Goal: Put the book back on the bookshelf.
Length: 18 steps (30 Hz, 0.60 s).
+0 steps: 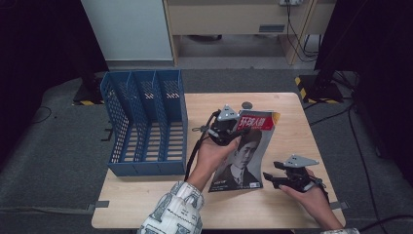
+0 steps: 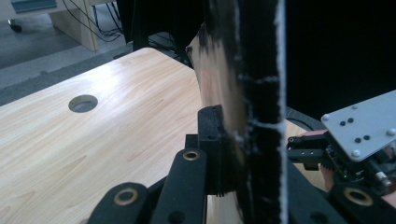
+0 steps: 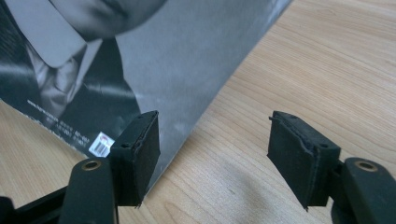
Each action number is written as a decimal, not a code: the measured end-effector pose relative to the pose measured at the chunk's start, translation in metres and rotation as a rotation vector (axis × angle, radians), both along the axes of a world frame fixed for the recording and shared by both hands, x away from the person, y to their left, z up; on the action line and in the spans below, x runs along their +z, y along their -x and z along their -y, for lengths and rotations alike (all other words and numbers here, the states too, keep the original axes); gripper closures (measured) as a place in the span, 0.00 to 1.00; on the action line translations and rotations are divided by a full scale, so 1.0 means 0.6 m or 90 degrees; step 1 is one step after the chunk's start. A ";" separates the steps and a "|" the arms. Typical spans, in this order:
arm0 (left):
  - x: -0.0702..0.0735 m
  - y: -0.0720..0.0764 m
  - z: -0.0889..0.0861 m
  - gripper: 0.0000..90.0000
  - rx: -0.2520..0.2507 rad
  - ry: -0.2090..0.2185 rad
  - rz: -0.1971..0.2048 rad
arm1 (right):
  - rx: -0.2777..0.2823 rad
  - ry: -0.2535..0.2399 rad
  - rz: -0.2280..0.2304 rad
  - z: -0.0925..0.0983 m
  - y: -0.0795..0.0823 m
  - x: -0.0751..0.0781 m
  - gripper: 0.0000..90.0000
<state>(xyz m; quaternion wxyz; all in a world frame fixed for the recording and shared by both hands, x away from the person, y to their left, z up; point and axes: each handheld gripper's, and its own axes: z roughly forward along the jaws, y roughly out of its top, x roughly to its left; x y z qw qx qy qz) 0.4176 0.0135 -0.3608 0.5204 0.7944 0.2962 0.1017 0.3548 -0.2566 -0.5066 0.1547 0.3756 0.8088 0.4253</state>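
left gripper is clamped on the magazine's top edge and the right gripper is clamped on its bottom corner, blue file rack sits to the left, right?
Not quite. The right gripper is open, not clamped: in the right gripper view its jaws stand apart by the bottom corner of the magazine, holding nothing. The rest holds: the left gripper is shut on the magazine's top edge, and the blue file rack sits to the left on the table.
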 end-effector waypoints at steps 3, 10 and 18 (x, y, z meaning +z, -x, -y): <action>0.006 0.000 -0.002 0.96 0.002 0.003 0.003 | -0.003 0.005 0.000 0.000 0.000 -0.001 0.39; 0.027 -0.003 -0.011 0.96 0.011 0.015 0.013 | -0.032 0.037 -0.018 0.008 -0.004 -0.011 0.37; 0.044 -0.004 -0.018 0.96 0.016 0.016 0.021 | -0.052 0.055 -0.048 0.011 -0.008 -0.023 0.30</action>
